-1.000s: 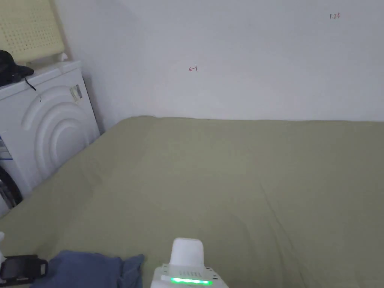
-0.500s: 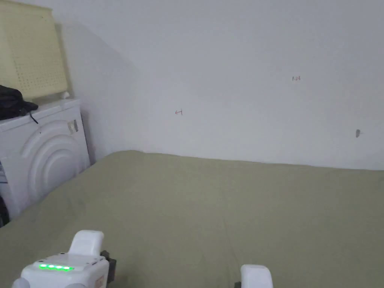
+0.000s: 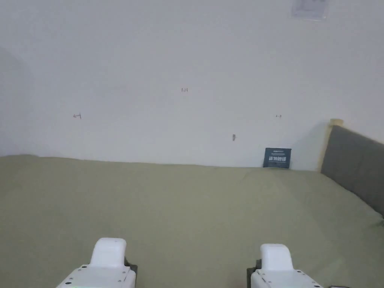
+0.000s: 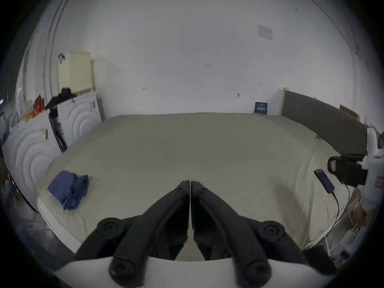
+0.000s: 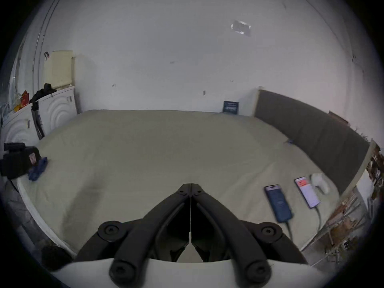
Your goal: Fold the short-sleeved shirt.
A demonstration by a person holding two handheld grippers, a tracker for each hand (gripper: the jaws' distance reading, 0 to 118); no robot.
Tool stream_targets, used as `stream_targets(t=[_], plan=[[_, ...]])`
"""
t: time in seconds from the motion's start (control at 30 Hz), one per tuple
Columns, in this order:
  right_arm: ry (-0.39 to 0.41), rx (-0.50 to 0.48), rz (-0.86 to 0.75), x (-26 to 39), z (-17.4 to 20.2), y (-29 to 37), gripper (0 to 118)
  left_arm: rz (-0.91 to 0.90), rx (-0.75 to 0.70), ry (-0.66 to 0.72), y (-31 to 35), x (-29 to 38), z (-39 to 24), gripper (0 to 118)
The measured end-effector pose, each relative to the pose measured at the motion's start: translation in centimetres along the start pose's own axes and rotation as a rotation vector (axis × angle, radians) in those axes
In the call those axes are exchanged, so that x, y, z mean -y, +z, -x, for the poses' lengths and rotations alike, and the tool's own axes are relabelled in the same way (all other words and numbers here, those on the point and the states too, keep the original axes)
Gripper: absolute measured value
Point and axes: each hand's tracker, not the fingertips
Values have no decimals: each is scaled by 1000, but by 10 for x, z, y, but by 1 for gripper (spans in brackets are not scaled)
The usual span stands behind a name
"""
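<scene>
The short-sleeved shirt [image 4: 67, 189] is a crumpled blue heap near the bed's front left corner; in the right gripper view the shirt [image 5: 38, 169] lies at the far left, just beside the left gripper's black body [image 5: 18, 161]. My left gripper [image 4: 190, 183] is shut with nothing between its jaws, held over the olive sheet, well right of the shirt. My right gripper [image 5: 190, 185] is also shut and holds nothing, above the bed's front middle. In the head view their white housings, left [image 3: 108, 258] and right [image 3: 277, 264], sit side by side at the bottom.
An olive sheet covers the bed [image 3: 195, 202]. Two phones [image 5: 277, 203] [image 5: 307, 191] on cables and a white object [image 5: 320, 182] lie at the front right. A grey headboard [image 3: 356, 161] bounds the right side, white cabinets [image 4: 79, 118] the left. A small dark card [image 3: 276, 157] leans on the wall.
The head camera has swung right, so the cabinets and the blue shirt have left its picture. Both gripper housings now show side by side at the bottom edge.
</scene>
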Motion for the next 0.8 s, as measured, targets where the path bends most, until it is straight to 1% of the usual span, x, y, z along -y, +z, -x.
stream_targets(t=[0.07, 0.2, 0.3, 0.33, 0.37, 0.4, 0.43, 0.47, 0.5, 0.53, 0.57, 0.6, 0.67, 0.73, 0.8], plan=[[0, 13, -26, 0, -8, 6, 0, -22, -12, -13, 5, -7, -4, 5], [-9, 2, -50, -11, -15, 14, 0, -59, 2, 10, 13, -27, 0, 5], [24, 27, -148, -25, -16, 25, 0, -91, -15, -13, 20, -36, 5, 6], [23, 29, -183, -29, -18, 28, 0, -113, -19, -11, 23, -38, 8, 11], [12, 30, -212, -32, -19, 30, 4, -131, -19, 0, 25, -40, 10, 19], [5, 24, -241, -34, -20, 33, 20, -161, -24, 27, 27, -40, 15, 30], [-7, 13, -267, -36, -22, 35, 50, -195, -15, 59, 30, -40, 20, 57], [-15, 18, -268, -36, -22, 34, 101, -229, -5, 81, 31, -38, 25, 105], [-15, 21, -255, -38, -22, 31, 118, -245, -12, 98, 30, -38, 26, 118], [-29, -26, -191, -33, -19, 30, 116, -243, -19, 88, 29, -35, 28, 118], [-33, 7, -267, -33, -17, 31, 118, -310, -8, 98, 34, -32, 33, 118], [-39, 3, -266, -31, -22, 28, 118, -282, -34, 86, 33, -31, 35, 118], [-51, -7, -248, -29, -23, 25, 118, -288, -16, 81, 33, -32, 26, 118], [-66, 11, -214, -26, -22, 20, 118, -279, -13, 81, 32, -32, 26, 118], [-73, 5, -225, -24, -24, 20, 118, -280, -12, 72, 31, -27, 30, 118]])
